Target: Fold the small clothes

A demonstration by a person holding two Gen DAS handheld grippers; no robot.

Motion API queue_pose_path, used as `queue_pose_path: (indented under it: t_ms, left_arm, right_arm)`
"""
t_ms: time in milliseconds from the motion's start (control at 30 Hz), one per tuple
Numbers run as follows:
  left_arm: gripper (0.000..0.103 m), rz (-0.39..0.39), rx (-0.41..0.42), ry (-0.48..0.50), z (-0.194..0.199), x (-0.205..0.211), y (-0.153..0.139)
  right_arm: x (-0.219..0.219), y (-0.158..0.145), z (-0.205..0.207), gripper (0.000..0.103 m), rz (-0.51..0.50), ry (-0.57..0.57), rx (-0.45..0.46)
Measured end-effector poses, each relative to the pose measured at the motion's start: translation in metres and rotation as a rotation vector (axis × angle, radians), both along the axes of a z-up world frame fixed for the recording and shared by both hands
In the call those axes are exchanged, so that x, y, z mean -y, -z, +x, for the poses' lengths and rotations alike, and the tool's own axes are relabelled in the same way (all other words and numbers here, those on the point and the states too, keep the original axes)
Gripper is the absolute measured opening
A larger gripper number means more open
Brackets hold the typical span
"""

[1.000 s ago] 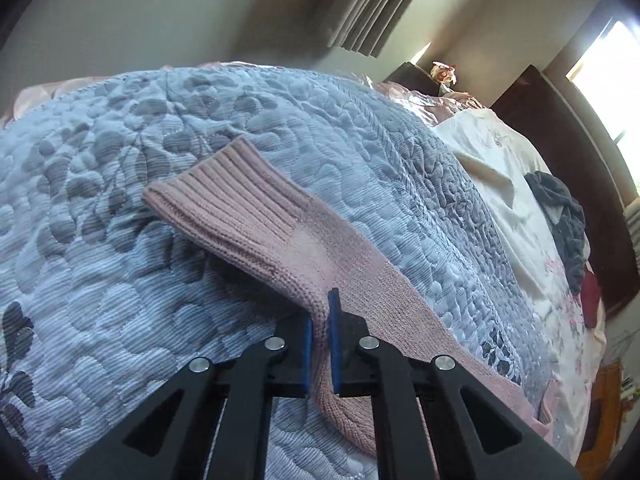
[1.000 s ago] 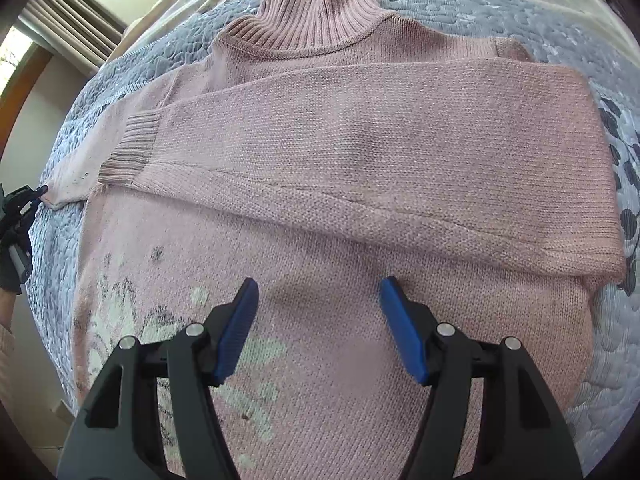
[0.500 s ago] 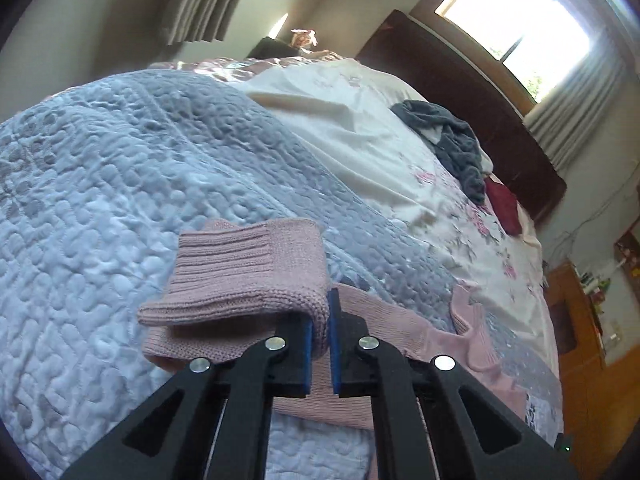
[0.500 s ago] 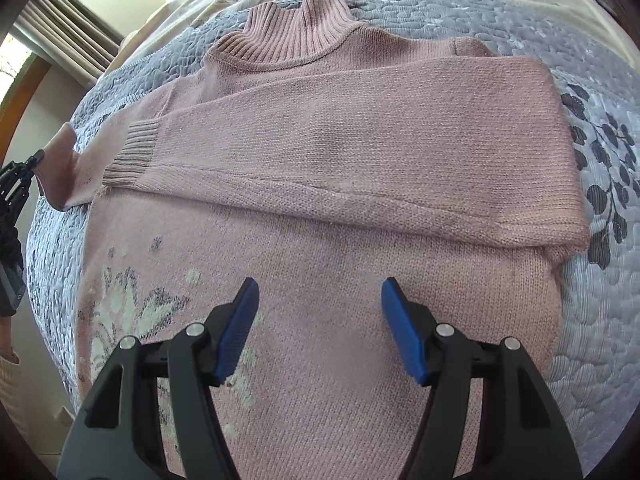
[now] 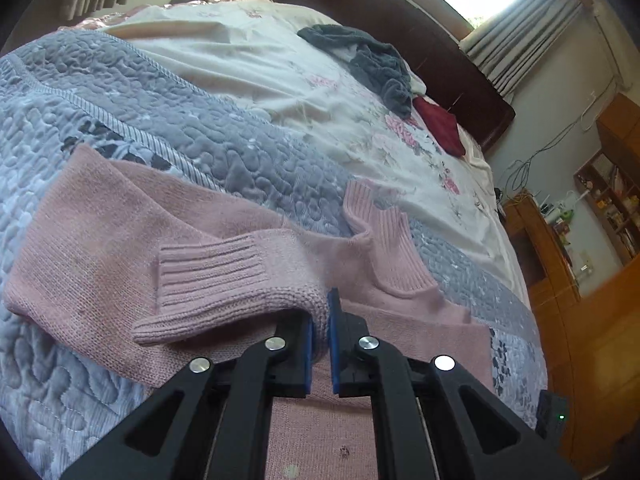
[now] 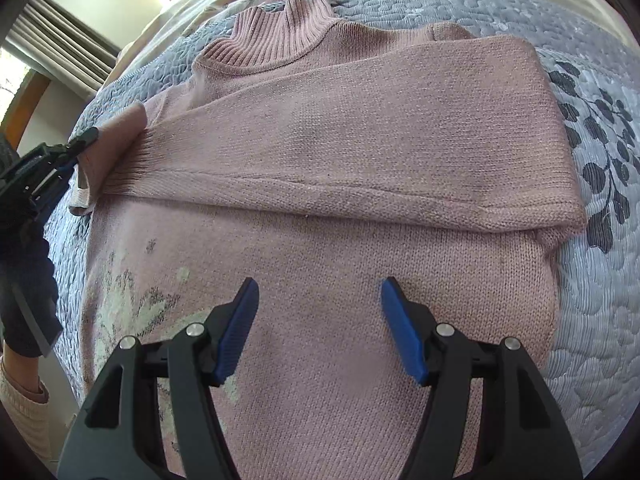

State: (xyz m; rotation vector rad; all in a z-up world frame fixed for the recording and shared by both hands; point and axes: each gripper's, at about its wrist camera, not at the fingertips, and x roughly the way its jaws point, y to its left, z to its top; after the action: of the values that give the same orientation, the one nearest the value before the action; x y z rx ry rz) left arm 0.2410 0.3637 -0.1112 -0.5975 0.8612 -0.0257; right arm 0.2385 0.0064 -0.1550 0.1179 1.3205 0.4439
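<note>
Pink sweater (image 6: 340, 168) spread flat on the grey quilted bedspread (image 6: 600, 280), ribbed collar (image 6: 276, 40) toward the bed's head end, hem toward the near edge. One sleeve (image 6: 360, 140) folded straight across the chest, its ribbed cuff ending at the sweater's left side. Pale floral print (image 6: 132, 304) on the lower left of the front.

Left gripper (image 5: 319, 320) clamped narrow on the other sleeve (image 5: 224, 276), blue pads (image 5: 306, 344) pinching the knit just behind the ribbed cuff, cuff lifted and doubled over the sweater's left shoulder area, near the left edge of the bedspread. Seen from the right wrist view as a black tool (image 6: 44, 160) at the sweater's left side with a fold of pink knit at its tip.

Right gripper (image 6: 320, 320) spread wide, nothing between the fingers, above the lower middle of the sweater front; touching the knit or hovering over it, cannot tell.

Beyond the bedspread, a cream floral sheet (image 5: 248, 64) toward the dark headboard (image 5: 400, 32), with a dark grey garment (image 5: 376, 64) and a red cloth (image 5: 440, 124) lying on it near the head end.
</note>
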Motion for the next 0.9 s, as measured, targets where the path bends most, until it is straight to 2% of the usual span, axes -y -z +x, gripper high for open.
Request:
queue_pose_path:
  t_ms: [100,167,267,367,433,500,567,633,700,767,900]
  left_arm:
    - [0.006,-0.017,-0.094,0.014,0.002,0.003,0.033]
    - [0.007,-0.035,-0.12,0.033,-0.003,0.003,0.046]
    - [0.008,-0.095,-0.091,0.074,-0.024,-0.003,0.038]
    - [0.009,-0.158,-0.043,0.094,-0.054,-0.025,0.017]
    - [0.009,-0.091,-0.004,0.047,-0.066,-0.048,-0.003]
    - [0.009,0.033,-0.001,-0.022,-0.066,-0.073,-0.019]
    - [0.009,0.137,-0.027,-0.08,-0.057,-0.098,-0.023]
    - [0.009,0.192,-0.088,-0.122,-0.044,-0.117,-0.013]
    - [0.009,0.199,-0.173,-0.134,-0.033,-0.131,0.009]
    - [0.008,0.153,-0.229,-0.127,-0.029,-0.14,0.033]
    - [0.006,0.113,-0.188,-0.133,-0.036,-0.146,0.038]
  right_arm:
    - [0.001,0.0,-0.001,0.064,0.003,0.001,-0.004]
    - [0.001,0.0,-0.001,0.064,-0.002,0.0,-0.008]
    - [-0.002,-0.001,0.001,0.064,-0.018,-0.011,-0.01]
    - [-0.008,-0.004,0.005,0.064,-0.042,-0.023,-0.01]
    - [-0.014,-0.01,0.008,0.064,-0.028,-0.033,-0.006]
    - [-0.028,-0.02,0.013,0.064,-0.008,-0.051,0.006]
    - [-0.046,-0.028,0.018,0.064,0.014,-0.076,0.011]
    - [-0.067,-0.035,0.024,0.064,0.038,-0.103,0.01]
    - [-0.09,-0.04,0.032,0.064,0.062,-0.123,0.001]
    - [-0.112,-0.042,0.04,0.064,0.087,-0.139,-0.012]
    - [-0.156,-0.04,0.056,0.064,0.127,-0.164,-0.053]
